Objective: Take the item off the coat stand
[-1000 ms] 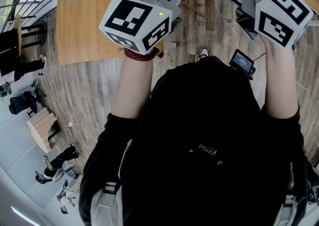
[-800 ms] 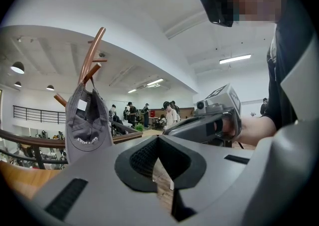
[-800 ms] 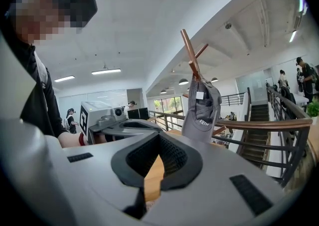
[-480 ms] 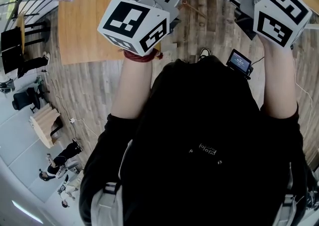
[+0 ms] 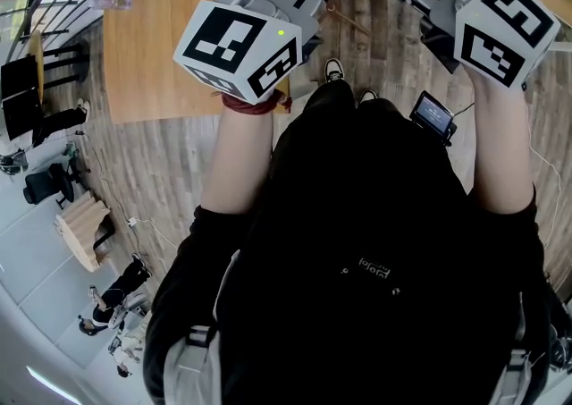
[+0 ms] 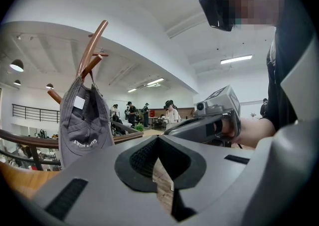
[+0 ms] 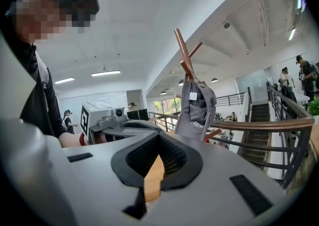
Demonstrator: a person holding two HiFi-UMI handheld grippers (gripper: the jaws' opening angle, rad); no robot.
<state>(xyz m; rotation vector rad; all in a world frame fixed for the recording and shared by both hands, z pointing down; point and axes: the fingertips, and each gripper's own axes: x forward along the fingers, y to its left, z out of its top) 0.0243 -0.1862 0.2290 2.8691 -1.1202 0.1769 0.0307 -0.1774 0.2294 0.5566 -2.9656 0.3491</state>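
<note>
Two shut tongs, one cap waiting on its peg

Of the pair, the left tongs (image 6: 159, 142) are pressed fully together with nothing between them. Ahead, well apart from both tools, the grey cap (image 6: 83, 120) hangs limp from a wooden peg of the coat stand (image 6: 92, 45). The right tongs (image 7: 159, 139) are likewise closed and empty. The cap looks light, soft and floppy, likely to fold when pinched. A grip on its lower edge, lifting upward to clear the peg, seems safest.
</note>
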